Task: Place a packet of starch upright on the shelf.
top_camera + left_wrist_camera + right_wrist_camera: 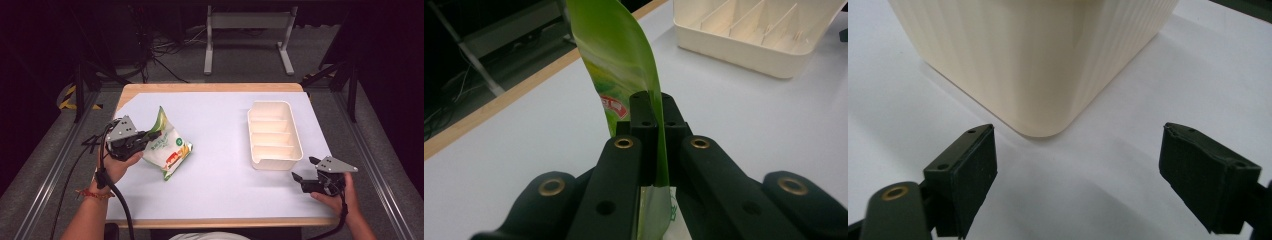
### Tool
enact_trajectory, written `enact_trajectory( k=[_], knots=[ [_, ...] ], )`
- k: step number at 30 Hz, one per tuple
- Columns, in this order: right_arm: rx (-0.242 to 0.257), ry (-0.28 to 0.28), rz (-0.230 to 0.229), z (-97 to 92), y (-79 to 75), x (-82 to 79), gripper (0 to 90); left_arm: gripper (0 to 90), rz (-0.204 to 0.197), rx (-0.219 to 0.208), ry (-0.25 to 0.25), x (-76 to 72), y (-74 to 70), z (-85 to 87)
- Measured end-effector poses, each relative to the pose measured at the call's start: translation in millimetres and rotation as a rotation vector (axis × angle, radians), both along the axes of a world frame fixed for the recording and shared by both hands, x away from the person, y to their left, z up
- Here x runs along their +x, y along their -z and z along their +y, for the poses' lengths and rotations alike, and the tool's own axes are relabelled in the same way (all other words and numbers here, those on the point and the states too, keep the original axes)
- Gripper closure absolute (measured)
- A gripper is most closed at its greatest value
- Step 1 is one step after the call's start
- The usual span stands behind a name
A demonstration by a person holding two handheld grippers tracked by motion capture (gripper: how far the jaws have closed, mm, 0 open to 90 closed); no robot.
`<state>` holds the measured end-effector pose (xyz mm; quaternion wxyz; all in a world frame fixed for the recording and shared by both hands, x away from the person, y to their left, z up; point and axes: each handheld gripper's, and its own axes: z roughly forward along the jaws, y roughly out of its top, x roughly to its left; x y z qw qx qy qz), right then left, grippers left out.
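Surface: white sheet [220,190] over a wood-edged table; dark room behind, with a metal stand and loose cables on the floor.
Left gripper [152,135]: jaws closed tight on the upper sealed edge of the snack bag [167,147]; in the left gripper view the green film [624,65] is pinched flat between the pads and rises beyond the tips.
Bag position: hangs from the jaw tips, its body sagging below and ahead of the left gripper; the lower corner appears to rest on, or sit just above, the sheet, which cannot be settled from these views.
Right gripper [305,170]: jaws wide apart, nothing between them; it sits low, just short of the near corner of the divided tray [1038,65].
Tray position: cream tray [274,132], four empty compartments, well apart from the left gripper, ahead and across toward the right gripper.
Step in hand (judged): carrying the bag toward the tray.
Method advised: keep the pinch firm on the seal, lift until the sagging body clears the tray wall, approach level, lower into one compartment before release.
Risk (judged): thin film may slip; a swinging bag may catch the rim.
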<state>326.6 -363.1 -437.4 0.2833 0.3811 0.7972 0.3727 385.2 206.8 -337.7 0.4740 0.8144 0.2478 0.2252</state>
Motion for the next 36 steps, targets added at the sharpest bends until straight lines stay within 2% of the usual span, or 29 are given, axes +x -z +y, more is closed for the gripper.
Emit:
enact_trajectory(
  k=[8,22,29,36],
  knots=[
    [0.007,0.001,-0.007,-0.8,-0.8,-0.7,15.4,89.4,-0.036,-0.008,-0.006,0.5,-9.2,-4.0],
    [0.004,0.0,-0.005,-0.9,0.0,-0.1,15.3,89.4,-0.078,0.002,0.035,12.1,-34.9,-23.1],
    [0.005,-0.001,-0.005,-1.0,0.1,0.0,15.3,89.4,-0.076,-0.008,0.059,21.0,-40.2,-36.0],
    [0.003,-0.001,0.003,-0.7,0.7,0.5,15.4,89.3,-0.069,-0.028,0.105,32.2,-43.6,-51.4]
  ],
)
